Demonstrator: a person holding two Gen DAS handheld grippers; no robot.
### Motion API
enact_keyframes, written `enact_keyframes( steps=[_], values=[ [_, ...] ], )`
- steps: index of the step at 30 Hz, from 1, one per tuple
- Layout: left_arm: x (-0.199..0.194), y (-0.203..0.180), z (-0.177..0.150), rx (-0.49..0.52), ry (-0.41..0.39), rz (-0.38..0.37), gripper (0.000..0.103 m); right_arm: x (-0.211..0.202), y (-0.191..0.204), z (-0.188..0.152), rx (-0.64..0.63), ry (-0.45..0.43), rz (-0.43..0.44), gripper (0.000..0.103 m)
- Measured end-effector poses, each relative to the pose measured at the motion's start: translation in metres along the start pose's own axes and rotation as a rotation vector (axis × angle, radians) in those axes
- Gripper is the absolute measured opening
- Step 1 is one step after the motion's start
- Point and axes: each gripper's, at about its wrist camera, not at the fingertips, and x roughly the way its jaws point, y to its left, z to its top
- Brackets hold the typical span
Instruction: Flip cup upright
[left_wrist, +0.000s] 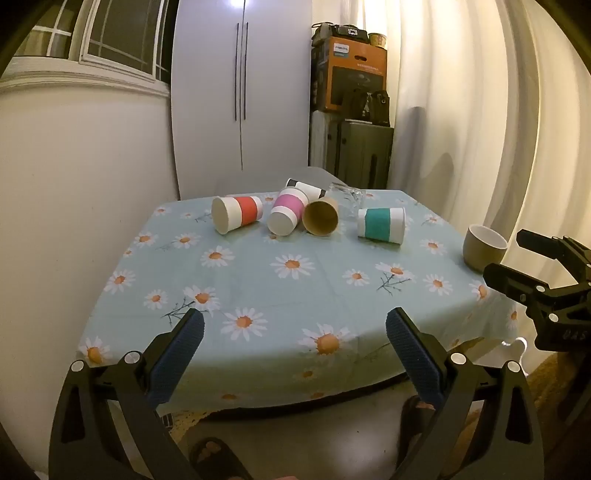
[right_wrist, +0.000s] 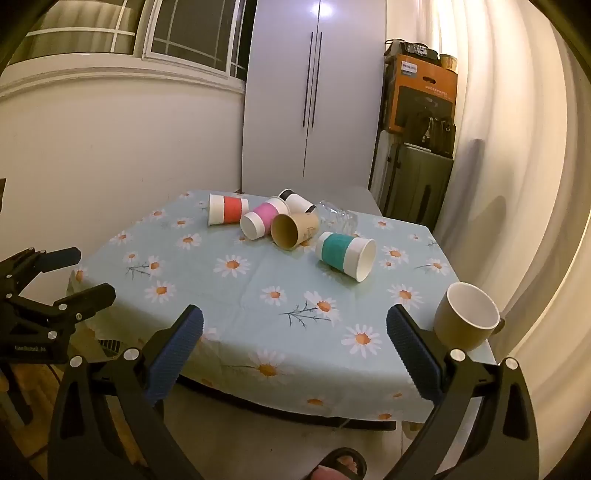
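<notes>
Several paper cups lie on their sides at the far part of the table: a red-banded cup (left_wrist: 236, 218) (right_wrist: 226, 213), a pink-banded cup (left_wrist: 287, 215) (right_wrist: 260, 220), a brown cup (left_wrist: 320, 220) (right_wrist: 293, 229), a teal-banded cup (left_wrist: 381, 225) (right_wrist: 345, 254) and a white-and-black cup (left_wrist: 306, 188) (right_wrist: 297, 201). A clear glass (left_wrist: 345, 195) (right_wrist: 338, 218) lies behind them. My left gripper (left_wrist: 294, 326) (right_wrist: 79, 271) is open and empty above the near table edge. My right gripper (right_wrist: 294, 326) (left_wrist: 502, 254) is open and empty, near the right corner.
A tan mug (left_wrist: 484, 247) (right_wrist: 466, 319) stands upright at the table's right corner. The daisy tablecloth (left_wrist: 295, 295) (right_wrist: 258, 280) covers the table. A white cabinet (left_wrist: 240, 92), stacked boxes (left_wrist: 351, 74) and a curtain (left_wrist: 480, 110) stand behind. Sandalled feet show below.
</notes>
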Motion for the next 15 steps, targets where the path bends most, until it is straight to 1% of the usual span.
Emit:
enact_keyframes(
  steps=[11,15],
  values=[
    [-0.0026,0.0005,-0.0006,0.003,-0.003,0.004,0.096,-0.0054,0.0010,-0.0008,0.003,0.001,0.004,0.099],
    [0.0031,-0.0072,-0.0069,0.005,-0.008,0.001,0.096,-0.0093,-0.0011,-0.0050,0.009,0.005,0.005,0.099]
  ],
)
